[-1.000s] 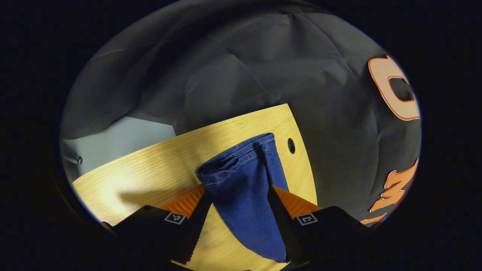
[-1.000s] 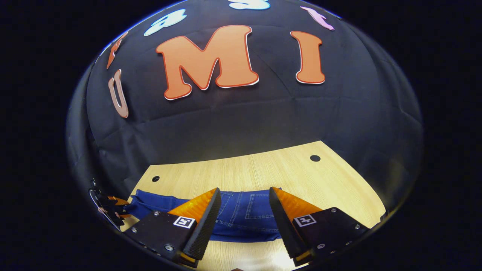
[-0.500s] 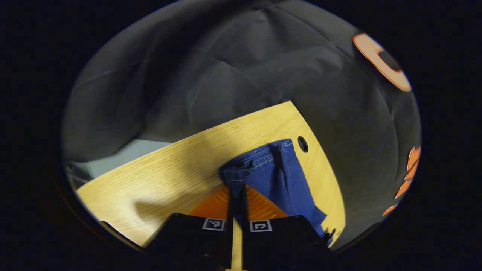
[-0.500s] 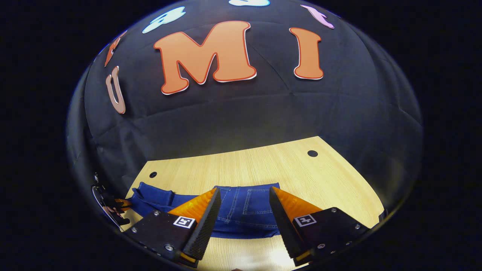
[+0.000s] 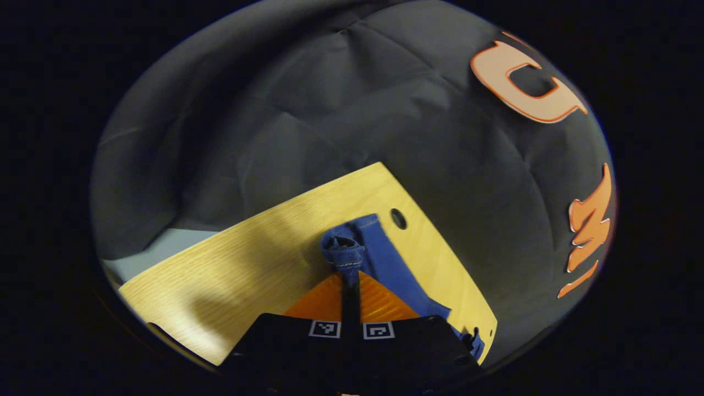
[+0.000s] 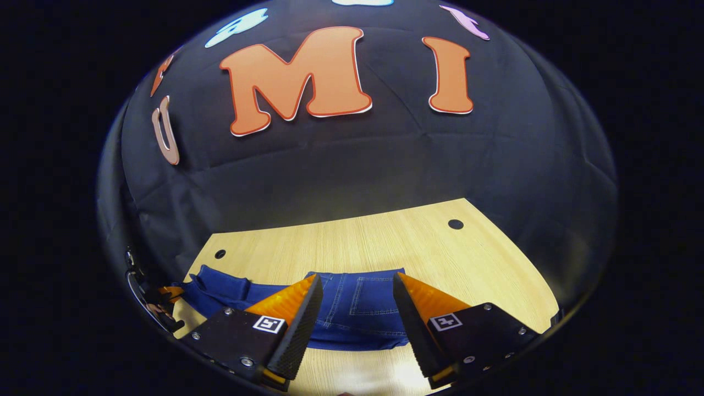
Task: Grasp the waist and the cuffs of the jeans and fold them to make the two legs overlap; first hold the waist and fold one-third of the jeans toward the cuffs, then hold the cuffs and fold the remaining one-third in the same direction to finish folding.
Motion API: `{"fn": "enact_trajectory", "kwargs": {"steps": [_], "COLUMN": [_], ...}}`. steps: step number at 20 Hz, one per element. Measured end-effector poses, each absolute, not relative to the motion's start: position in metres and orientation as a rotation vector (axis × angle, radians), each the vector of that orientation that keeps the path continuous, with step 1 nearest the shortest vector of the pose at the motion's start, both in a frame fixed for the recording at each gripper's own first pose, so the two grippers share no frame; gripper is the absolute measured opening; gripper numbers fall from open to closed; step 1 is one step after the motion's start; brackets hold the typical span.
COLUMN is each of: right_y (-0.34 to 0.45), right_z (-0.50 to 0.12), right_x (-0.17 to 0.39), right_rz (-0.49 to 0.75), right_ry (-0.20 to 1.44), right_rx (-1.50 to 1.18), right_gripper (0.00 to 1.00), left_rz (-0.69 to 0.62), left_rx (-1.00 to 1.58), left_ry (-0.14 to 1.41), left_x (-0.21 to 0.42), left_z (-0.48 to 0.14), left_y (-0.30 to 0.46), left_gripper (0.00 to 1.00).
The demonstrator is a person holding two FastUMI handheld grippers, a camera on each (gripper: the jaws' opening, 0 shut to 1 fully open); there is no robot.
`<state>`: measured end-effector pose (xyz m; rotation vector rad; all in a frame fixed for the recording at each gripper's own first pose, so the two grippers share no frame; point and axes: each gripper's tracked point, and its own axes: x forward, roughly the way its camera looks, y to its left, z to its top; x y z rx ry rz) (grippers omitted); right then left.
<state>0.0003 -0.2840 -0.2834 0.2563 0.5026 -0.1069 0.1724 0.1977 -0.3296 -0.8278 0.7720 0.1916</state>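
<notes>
Blue jeans [image 6: 357, 302] lie across a light wooden table [image 6: 385, 242], waist and a back pocket near me, legs running left to the cuffs [image 6: 217, 281]. My right gripper [image 6: 356, 285] hovers open just above the waist, one finger on each side of the pocket, touching nothing. In the left gripper view, my left gripper [image 5: 350, 274] is shut on the bunched cuff end of the jeans [image 5: 344, 250]; the leg [image 5: 396, 275] trails off to the right behind the fingers. That left gripper [image 6: 164, 296] also appears at the far left of the right gripper view, at the cuffs.
The tabletop has round holes near its back corners [image 6: 455, 224] [image 6: 220, 253] [image 5: 398, 219]. Black cloth walls stand close behind the table. Past the table's left edge there is pale floor [image 5: 148, 256]. Bare wood lies left of the cuffs [image 5: 247, 264].
My left gripper went from open around the cuffs to shut on them, bunching the cuff end and turning. The right gripper stayed open over the waist, barely moving.
</notes>
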Motion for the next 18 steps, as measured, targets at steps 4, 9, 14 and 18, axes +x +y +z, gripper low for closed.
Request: {"fn": "enact_trajectory", "kwargs": {"steps": [4,9,14,18], "right_y": [-0.285,-0.291,-0.310,-0.332], "right_z": [-0.281,-0.277,-0.266,-0.263], "right_x": [0.004,-0.005,-0.022,-0.029], "right_rz": [-0.093,-0.092,-0.114,-0.086], "right_ry": [0.492,0.481,0.438,0.411], "right_rx": [0.271,0.289,0.282,0.309], "right_gripper": [0.81,0.81,0.81,0.81], "left_rz": [0.107,0.014,-0.144,-0.215], "left_rx": [-0.813,-0.774,-0.694,-0.656], "left_ry": [0.709,0.646,0.581,0.551], "left_x": [0.174,0.179,0.177,0.173], "left_z": [-0.280,-0.229,-0.166,-0.123], "left_y": [0.175,0.133,0.076,0.021], "left_gripper": [0.00,0.00,0.00,0.00]}}
